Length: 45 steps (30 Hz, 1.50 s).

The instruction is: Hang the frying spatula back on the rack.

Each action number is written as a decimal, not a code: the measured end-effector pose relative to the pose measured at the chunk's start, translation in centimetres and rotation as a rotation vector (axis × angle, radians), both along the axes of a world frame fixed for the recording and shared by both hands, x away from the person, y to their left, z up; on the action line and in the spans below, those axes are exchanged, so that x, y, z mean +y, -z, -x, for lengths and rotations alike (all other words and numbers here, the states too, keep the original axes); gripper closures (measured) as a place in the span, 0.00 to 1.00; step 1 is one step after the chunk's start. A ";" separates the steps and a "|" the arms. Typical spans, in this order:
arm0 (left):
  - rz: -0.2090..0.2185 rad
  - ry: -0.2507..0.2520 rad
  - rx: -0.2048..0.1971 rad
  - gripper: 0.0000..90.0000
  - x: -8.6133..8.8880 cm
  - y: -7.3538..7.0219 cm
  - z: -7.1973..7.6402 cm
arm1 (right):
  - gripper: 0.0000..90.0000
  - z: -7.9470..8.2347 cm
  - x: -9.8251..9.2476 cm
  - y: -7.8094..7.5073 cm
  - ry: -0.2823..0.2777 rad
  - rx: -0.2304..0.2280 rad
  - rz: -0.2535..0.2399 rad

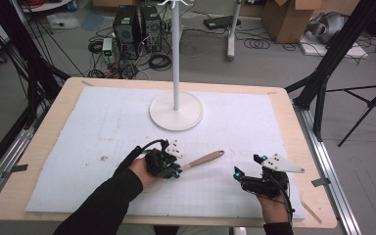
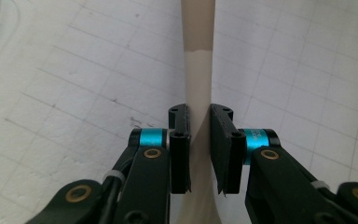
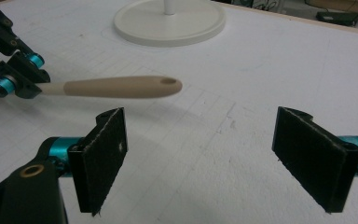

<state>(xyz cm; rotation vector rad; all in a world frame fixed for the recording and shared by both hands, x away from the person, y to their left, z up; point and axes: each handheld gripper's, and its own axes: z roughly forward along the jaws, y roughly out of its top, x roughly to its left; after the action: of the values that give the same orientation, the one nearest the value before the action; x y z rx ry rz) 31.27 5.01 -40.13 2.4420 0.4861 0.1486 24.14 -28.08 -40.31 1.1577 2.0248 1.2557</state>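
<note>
A counter (image 1: pixel 44 147) carries a mat (image 1: pixel 103 127), and a round stand base (image 1: pixel 176 111) with an upright pole (image 1: pixel 176 49) sits on the mat at the far middle. Near the front, the left tongs (image 1: pixel 176 171) sit left of centre, clamped on a spatula handle (image 1: pixel 203 159) that points right and slightly far, raised just off the mat. The right tongs (image 1: pixel 247 171) rest well apart at the near right, and behind the counter lie floor cables (image 1: pixel 159 61) and computer towers (image 1: pixel 137 27).
</note>
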 end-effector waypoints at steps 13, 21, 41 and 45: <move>0.164 -0.096 -0.100 0.86 2.3 -2.1 1.5 | 0.18 -0.5 2.5 -0.5 -0.039 -0.023 -0.075; 0.196 -0.119 -0.150 0.86 3.1 -2.9 2.2 | 0.19 -1.4 6.2 -1.0 -0.122 -0.018 -0.090; 0.476 -0.291 -0.246 0.86 6.8 -4.0 3.4 | 0.19 -2.0 8.1 -2.0 -0.151 -0.052 -0.102; 0.492 -0.277 -0.235 0.86 7.4 -4.0 3.5 | 0.19 -2.0 8.3 -2.0 -0.158 -0.050 -0.098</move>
<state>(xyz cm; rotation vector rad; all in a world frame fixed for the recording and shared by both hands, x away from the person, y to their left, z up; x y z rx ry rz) 27.80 12.43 -36.12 1.8445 0.6642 0.3800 26.18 -19.75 -38.34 1.0148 2.0707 1.4607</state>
